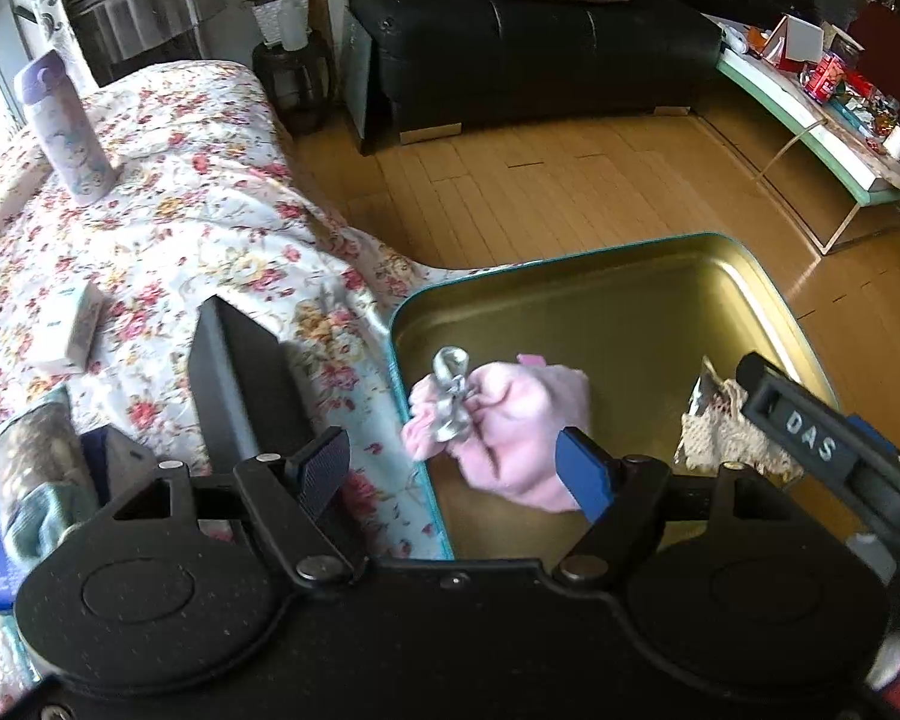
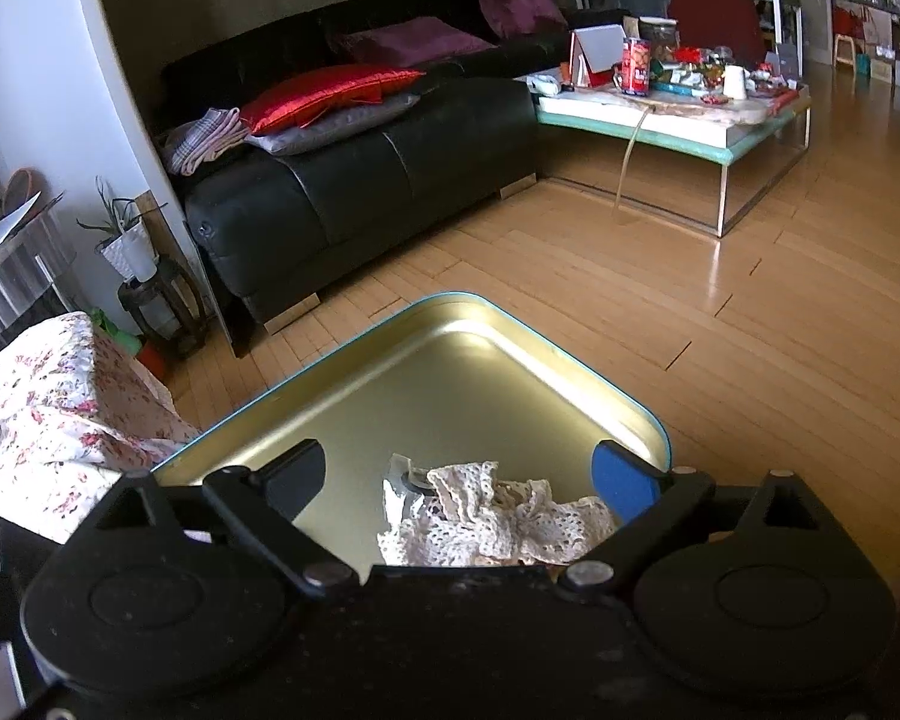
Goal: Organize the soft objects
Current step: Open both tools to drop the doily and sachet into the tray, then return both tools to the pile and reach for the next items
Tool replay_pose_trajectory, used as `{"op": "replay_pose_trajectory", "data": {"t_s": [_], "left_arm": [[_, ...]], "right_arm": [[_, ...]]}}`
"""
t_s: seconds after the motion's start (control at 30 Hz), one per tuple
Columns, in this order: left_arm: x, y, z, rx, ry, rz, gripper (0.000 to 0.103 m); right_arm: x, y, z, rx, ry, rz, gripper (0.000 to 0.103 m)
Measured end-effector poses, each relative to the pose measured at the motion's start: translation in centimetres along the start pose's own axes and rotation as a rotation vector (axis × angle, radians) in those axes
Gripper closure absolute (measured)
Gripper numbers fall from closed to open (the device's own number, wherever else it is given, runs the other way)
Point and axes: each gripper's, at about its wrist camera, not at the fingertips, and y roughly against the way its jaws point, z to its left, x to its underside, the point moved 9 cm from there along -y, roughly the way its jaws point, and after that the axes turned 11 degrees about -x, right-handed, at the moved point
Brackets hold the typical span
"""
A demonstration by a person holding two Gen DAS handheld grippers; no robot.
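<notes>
A gold tin with a teal rim [image 1: 570, 257] [image 2: 528, 327] sits at the edge of a floral cloth. Inside it, at the left wall, lies a pink soft pouch [image 1: 516, 420] tied with a silver ribbon [image 1: 453, 396]. My left gripper [image 1: 456, 471] stands open around the pouch; its left pad is clear of the fabric. A cream crochet cloth [image 2: 498, 516] [image 1: 720, 432] with a bit of silver wrap lies on the tin floor to the right. My right gripper [image 2: 459, 480] is open over it, pads apart from the cloth. One of its fingers [image 1: 810, 432] shows in the left wrist view.
The floral cloth [image 1: 198, 228] carries a tall pale bottle [image 1: 66, 132], a small white box [image 1: 72, 330], a black box [image 1: 234, 384] and a can [image 1: 36, 468]. Wooden floor [image 2: 630, 300] lies beyond the tin, with a black sofa [image 2: 360, 192] and a cluttered coffee table [image 2: 678, 114] farther off.
</notes>
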Motion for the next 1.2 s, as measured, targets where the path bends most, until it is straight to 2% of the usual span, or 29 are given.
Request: {"op": "replay_pose_trajectory", "data": {"t_s": [0.17, 0.5, 0.67, 0.83, 1.03, 1.2], "left_arm": [[1.1, 1.1, 1.7, -0.002, 0.023, -0.004, 0.027], [3.7, 3.2, 6.7, -0.060, 0.073, -0.032, 0.025], [5.1, 3.8, 11.1, -0.109, 0.115, -0.045, 0.022], [6.5, 3.8, 16.4, -0.195, 0.167, -0.053, 0.022], [8.6, 3.1, 22.4, -0.277, 0.249, -0.024, 0.022], [10.5, 2.5, 25.5, -0.318, 0.292, 0.000, 0.022]], "right_arm": [[0.2, 0.1, 0.4, 0.006, 0.022, -0.004, 0.006], [0.7, 0.6, 1.5, 0.012, 0.098, 0.000, 0.005], [1.3, 1.1, 2.8, 0.009, 0.172, 0.007, 0.004], [2.2, 1.6, 4.3, 0.004, 0.265, 0.019, 0.004], [4.2, 2.5, 7.0, -0.012, 0.411, 0.048, 0.003], [6.7, 4.3, 9.1, -0.065, 0.459, 0.082, 0.003]]}}
